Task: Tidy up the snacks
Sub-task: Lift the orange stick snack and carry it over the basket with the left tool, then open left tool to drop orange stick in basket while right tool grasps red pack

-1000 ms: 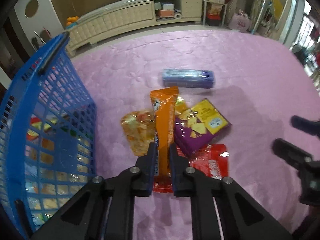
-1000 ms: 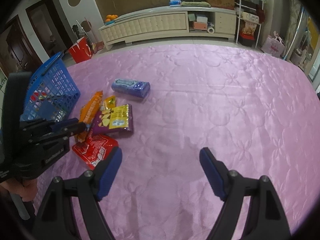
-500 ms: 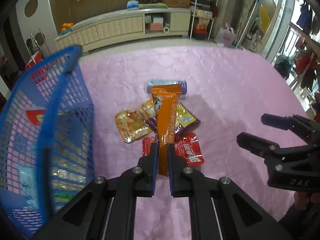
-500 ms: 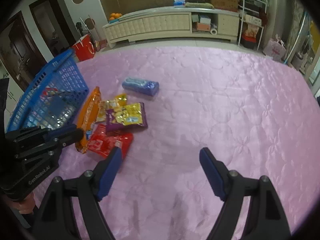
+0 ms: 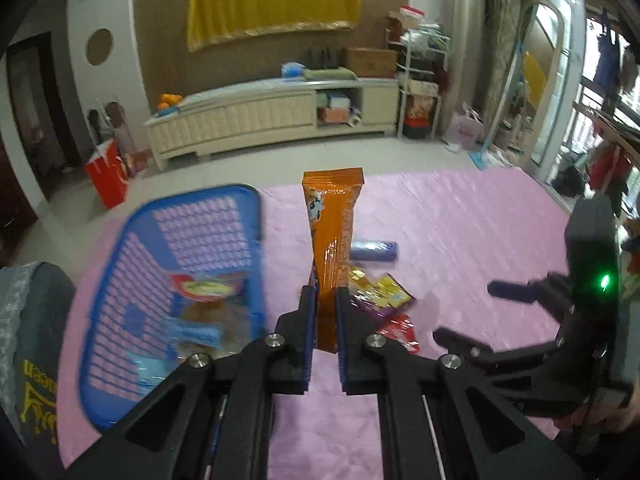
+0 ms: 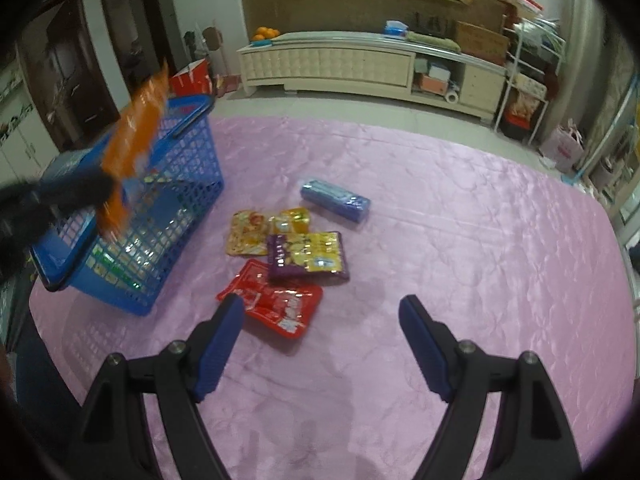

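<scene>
While the left gripper point(image 5: 323, 316) holds the long orange snack packet point(image 5: 332, 248) clamped by its lower end, the packet stands up in the air, just beside and above the blue basket point(image 6: 188, 216) on the pink cloth point(image 6: 460, 240). I judge that this packet is on its way into the basket, not yet dropped.

The right gripper point(image 6: 320, 344) hangs with its blue pads wide apart and nothing between them, pointed toward the loose pile.

The job looks partly done. Several packets already lie inside the basket (I can make out a red-and-yellow one and some pale blue wrappers through the mesh, blurred). Five things are left on the cloth: a blue wrapped roll point(image 6: 335, 200) a little apart from the rest, then a cluster with an orange-yellow pouch point(image 6: 245, 232), a small yellow pouch point(image 6: 291, 219) touching it, a purple and yellow bag point(image 6: 308, 255) overlapping both, and a red packet point(image 6: 276, 300) partly under the purple bag, nearest the right gripper.

As for writing, there is little to read. The orange packet carries a small cartoon figure near its top, but its lettering is too blurred. The labels on the pile are too small to make out. Yellow letters show on dark fabric at the left edge of the left wrist view, not legible.
</scene>
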`<state>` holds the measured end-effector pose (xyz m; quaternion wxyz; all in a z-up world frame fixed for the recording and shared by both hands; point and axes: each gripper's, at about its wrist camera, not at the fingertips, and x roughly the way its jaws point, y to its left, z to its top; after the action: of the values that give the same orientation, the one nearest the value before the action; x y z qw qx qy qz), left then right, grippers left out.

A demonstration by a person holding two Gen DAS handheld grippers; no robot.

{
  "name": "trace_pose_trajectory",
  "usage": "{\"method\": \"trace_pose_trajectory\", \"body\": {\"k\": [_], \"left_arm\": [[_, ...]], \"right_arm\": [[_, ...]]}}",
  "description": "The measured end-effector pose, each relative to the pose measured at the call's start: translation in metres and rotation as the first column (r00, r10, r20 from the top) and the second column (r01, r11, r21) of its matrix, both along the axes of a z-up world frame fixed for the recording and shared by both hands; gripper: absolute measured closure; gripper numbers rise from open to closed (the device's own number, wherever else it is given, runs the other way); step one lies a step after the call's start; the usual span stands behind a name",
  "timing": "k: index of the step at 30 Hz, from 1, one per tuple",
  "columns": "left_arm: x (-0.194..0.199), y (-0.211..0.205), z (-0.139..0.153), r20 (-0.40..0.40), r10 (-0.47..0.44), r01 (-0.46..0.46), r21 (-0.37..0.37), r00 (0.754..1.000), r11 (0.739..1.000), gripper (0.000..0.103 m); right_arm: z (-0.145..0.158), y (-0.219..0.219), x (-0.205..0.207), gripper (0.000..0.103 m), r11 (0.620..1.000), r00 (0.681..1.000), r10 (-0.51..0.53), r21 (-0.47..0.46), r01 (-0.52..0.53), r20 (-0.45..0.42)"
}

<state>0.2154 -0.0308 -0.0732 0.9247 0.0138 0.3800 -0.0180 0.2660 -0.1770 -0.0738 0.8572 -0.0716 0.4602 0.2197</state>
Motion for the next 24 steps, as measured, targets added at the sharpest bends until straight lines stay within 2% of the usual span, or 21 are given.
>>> {"method": "trace_pose_trajectory", "body": {"k": [4,8,12,16,20,24], "left_arm": [[-0.001,0.027,0.008,0.016,0.071,-0.071,0.003,0.997,0.997,0.095],[0.002,0.056,0.009,0.000,0.166,-0.166,0.000,0.986,0.986,0.095],[0.005,0.077,0.003,-0.021,0.222,-0.222,-0.008,0.975,0.975,0.095],[0.012,0.086,-0.012,-0.077,0.235,-0.238,-0.035,0.969,0.971,0.095],[0.015,0.086,-0.022,-0.106,0.233,-0.237,-0.032,0.967,0.971,0.095],[0.016,0.084,-0.026,-0.123,0.218,-0.223,-0.026,0.968,0.974,0.094]], "right_arm": [[-0.010,0.018,-0.001,0.020,0.999,0.999,0.034,-0.023,-0.034,-0.025],[-0.026,0.037,-0.007,0.020,0.990,0.996,0.088,-0.111,-0.090,-0.021],[-0.043,0.049,-0.010,0.020,0.978,0.994,0.105,-0.176,-0.108,-0.023],[-0.062,0.057,-0.009,0.020,0.952,0.992,0.126,-0.279,-0.127,-0.021],[-0.074,0.057,-0.003,0.020,0.948,0.992,0.125,-0.291,-0.128,-0.028],[-0.080,0.064,0.003,0.025,0.942,0.988,0.152,-0.300,-0.151,-0.021]]}}
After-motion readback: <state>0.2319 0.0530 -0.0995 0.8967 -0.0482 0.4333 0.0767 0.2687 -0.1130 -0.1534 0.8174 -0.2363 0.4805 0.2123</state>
